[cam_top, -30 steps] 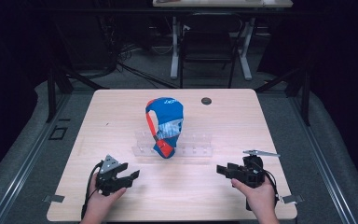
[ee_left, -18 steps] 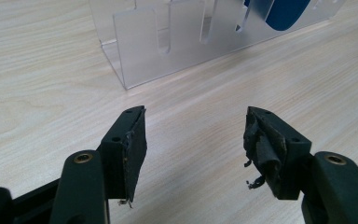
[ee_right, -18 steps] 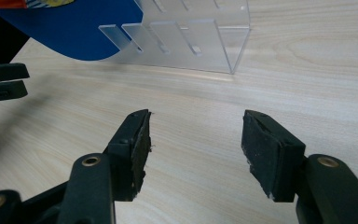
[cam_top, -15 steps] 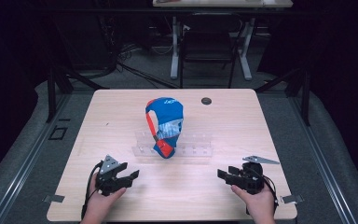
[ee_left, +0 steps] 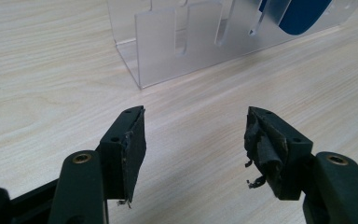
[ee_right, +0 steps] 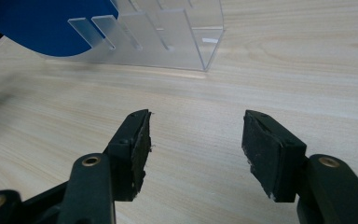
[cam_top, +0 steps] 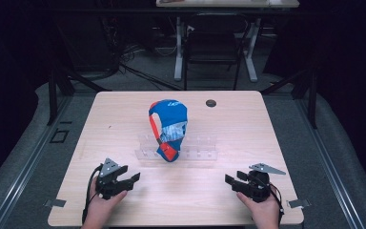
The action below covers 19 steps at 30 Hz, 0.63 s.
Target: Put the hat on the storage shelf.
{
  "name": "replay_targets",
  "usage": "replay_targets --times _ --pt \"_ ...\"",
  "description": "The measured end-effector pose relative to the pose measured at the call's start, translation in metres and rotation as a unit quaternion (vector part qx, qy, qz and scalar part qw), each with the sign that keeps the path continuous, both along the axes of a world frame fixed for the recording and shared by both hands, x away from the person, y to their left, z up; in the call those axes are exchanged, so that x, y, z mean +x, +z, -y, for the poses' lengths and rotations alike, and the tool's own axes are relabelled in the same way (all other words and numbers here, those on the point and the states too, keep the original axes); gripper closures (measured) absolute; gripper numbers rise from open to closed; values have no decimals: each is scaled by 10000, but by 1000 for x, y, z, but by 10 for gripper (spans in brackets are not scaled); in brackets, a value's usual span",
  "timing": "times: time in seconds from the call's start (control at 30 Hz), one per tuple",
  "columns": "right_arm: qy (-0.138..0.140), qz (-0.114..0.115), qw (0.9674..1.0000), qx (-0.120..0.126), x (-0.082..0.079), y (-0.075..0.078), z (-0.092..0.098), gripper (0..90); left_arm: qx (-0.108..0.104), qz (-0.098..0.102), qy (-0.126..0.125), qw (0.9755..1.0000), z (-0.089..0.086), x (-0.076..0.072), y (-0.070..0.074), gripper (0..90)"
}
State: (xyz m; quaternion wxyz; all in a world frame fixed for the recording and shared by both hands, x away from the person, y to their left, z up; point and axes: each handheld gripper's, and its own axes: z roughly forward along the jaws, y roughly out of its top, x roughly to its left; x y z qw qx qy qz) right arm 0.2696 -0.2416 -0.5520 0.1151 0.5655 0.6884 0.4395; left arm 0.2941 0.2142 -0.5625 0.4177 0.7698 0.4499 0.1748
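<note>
Both my grippers sit low on the table point(cam_top: 124, 119) near its front edge, left gripper point(cam_top: 120, 180) and right gripper point(cam_top: 242, 182) each with jaws spread and holding nothing; the blue and red cap point(cam_top: 168, 128) stands propped on the clear slotted rack point(cam_top: 198, 149) between them, farther back. As I judge it, the rack looks light (thin acrylic), so a one-sided reach could shove it and topple the cap; the frayed pad point(ee_left: 260, 148) on my left gripper might also slip on fabric.

Dim room, dark walls all round. The pale wood tabletop point(cam_top: 124, 114) stands on grey floor point(cam_top: 314, 143). Beyond the tabletop, a white-legged desk point(cam_top: 178, 47) with a dark chair point(cam_top: 212, 52) tucked under; cables point(cam_top: 133, 67) trail left of it.
</note>
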Motion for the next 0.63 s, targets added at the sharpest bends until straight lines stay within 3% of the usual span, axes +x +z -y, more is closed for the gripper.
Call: replay_targets --times 0.63 --pt "-128 -19 9997 194 1 -2 6 418 32 47 -165 9998 11 0 -3 386"
